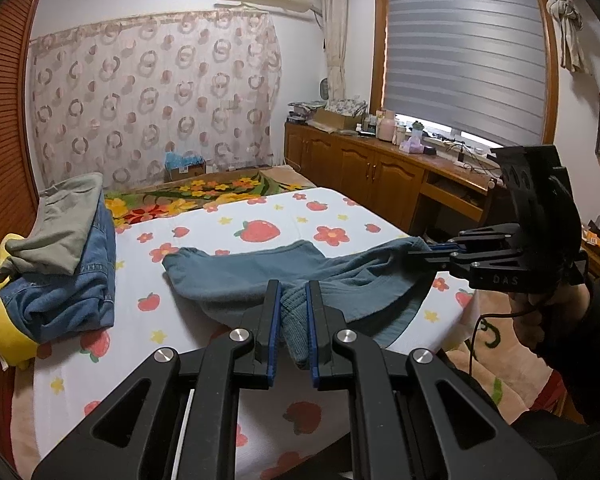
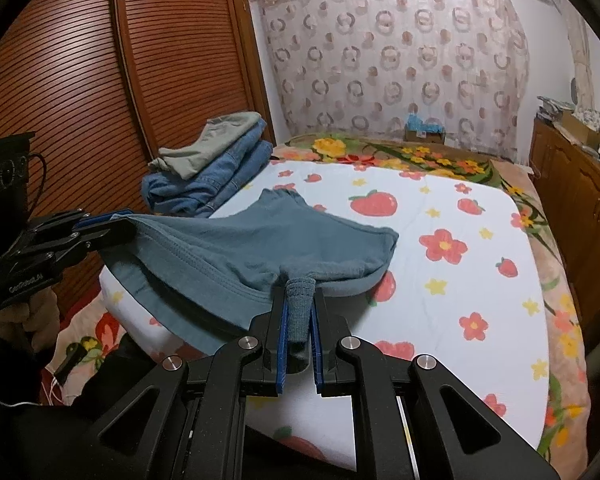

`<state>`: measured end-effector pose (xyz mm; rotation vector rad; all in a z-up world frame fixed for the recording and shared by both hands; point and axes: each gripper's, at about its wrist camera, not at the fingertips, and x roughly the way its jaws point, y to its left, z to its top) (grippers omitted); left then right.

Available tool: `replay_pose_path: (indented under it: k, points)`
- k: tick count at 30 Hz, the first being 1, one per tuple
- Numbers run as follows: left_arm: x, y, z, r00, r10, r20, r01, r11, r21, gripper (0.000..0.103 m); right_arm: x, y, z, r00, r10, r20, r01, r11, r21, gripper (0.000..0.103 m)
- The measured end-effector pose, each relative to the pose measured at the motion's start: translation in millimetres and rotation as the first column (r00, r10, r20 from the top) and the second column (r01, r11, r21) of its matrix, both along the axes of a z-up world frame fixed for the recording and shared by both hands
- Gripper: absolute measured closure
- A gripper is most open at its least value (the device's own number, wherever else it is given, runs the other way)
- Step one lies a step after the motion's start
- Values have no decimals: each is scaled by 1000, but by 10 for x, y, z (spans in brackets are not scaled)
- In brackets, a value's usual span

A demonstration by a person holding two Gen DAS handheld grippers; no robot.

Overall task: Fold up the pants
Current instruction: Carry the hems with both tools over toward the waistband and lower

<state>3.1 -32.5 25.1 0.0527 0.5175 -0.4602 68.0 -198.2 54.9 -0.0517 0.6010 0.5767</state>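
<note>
Gripping ribbed cuffs, the left gripper [image 1: 292, 320] and right gripper [image 2: 300, 316] are each clamped on the blue pants [image 1: 260, 276], which lie partly lifted over the bed's [image 1: 340, 208] near edge. Soft, light, floppy knit; cuffs and waistband look the surest holds.

Room was evenly, softly lit; a bright daylight strip was noted under the blind [image 1: 460, 80]. Only faint shadows were cast on the sheet [image 2: 440, 280]. Strong fisheye bending and dark corner vignetting were recorded in both views. Focus was sharp; no glare.
</note>
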Motion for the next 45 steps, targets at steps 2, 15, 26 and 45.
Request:
replay_pose_path:
  k: [2, 15, 26, 45]
  points:
    - [-18, 14, 37, 1000, -2, 6, 2, 1000, -7, 90, -48, -12, 24, 1000, 3, 8, -3, 1000, 3, 93]
    - [-143, -1, 196, 999, -23, 44, 24, 999, -21, 90, -272, -110, 187, 998, 17, 58, -18, 1000, 12, 93]
    - [19, 34, -117, 998, -8, -65, 8, 1000, -9, 90, -74, -37, -89, 1000, 2, -26, -2, 1000, -20, 93]
    - [463, 107, -273, 997, 59, -58, -61, 997, -41, 90, 549, 104, -246, 998, -55, -32, 55, 998, 23, 93]
